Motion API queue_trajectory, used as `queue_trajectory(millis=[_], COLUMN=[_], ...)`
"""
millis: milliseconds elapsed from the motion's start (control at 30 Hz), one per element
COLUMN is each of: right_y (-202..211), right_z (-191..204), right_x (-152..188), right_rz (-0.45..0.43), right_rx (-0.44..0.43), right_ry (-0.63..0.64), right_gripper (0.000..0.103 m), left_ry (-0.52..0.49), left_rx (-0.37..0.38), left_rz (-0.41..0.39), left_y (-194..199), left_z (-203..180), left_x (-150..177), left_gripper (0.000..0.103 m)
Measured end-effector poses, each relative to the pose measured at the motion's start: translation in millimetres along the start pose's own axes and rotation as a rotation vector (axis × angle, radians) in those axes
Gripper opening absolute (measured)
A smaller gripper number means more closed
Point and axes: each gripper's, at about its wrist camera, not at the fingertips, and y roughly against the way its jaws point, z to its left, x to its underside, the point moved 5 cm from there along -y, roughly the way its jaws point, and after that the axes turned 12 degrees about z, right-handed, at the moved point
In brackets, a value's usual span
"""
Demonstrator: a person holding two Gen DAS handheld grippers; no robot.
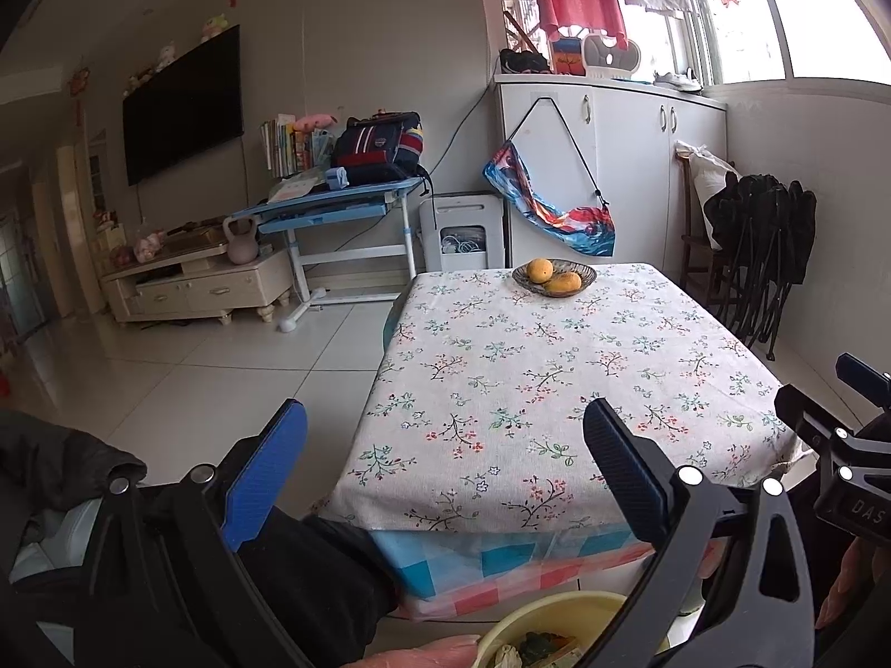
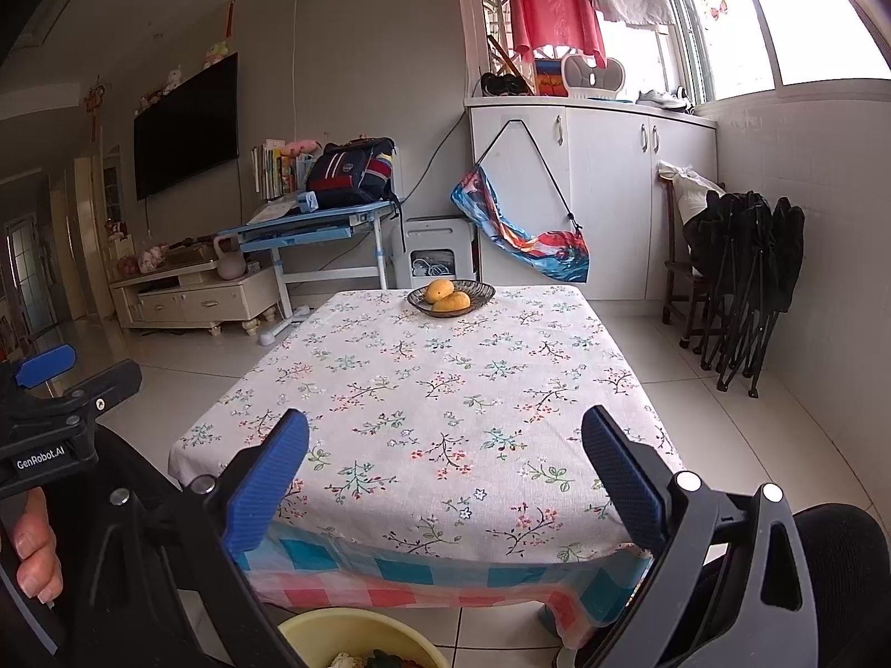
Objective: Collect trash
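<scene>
A pale yellow bin (image 1: 548,615) with scraps of trash inside sits on the floor below the near table edge; the right wrist view shows the bin (image 2: 356,634) at the bottom too. My left gripper (image 1: 445,428) is open, held above the near left corner of the table (image 1: 501,389), nothing between its fingers. My right gripper (image 2: 445,428) is open over the table's (image 2: 434,401) near edge, also holding nothing. The floral cloth shows no loose trash.
A dark bowl (image 1: 554,276) with two yellow fruits stands at the table's far edge. Folded black chairs (image 2: 746,278) lean on the right wall. A blue desk (image 1: 334,206), white cabinet (image 1: 612,167) and TV stand (image 1: 195,284) line the back. A person's dark-clothed legs flank the bin.
</scene>
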Motion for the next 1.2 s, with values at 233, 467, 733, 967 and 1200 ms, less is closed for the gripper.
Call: queue_trajectory(millis=[233,467,733,967,1200], right_y=[-0.8,-0.7,-1.1,-0.8,-1.1], right_z=[0.1,0.5,-0.2,-0.3,-0.5], right_x=[0.4,-0.2,-0.1,-0.2,-0.2], right_rz=[0.004,0.003,0.005,0.006,0.007], right_rx=[0.002,0.003,0.002,0.003,0.003], right_ry=[0.006,0.005,0.007,0.008,0.008], right_gripper=[0.094,0.094,0.094,0.094,0.094], left_ry=[-0.001,-0.001,-0.001,-0.002,-0.002], left_rx=[-0.001,0.0,-0.001,-0.001,-0.002], left_rz=[-0.001,0.0,-0.001,-0.001,-0.001], left_y=[0.3,0.3,0.1,0.2,0.1], left_z=[0.2,0.4,0.4,0.3,0.1], left_x=[-0.3,-0.3,-0.2,-0.2,-0.1], left_gripper=[0.096,0.096,0.096,0.096,0.096])
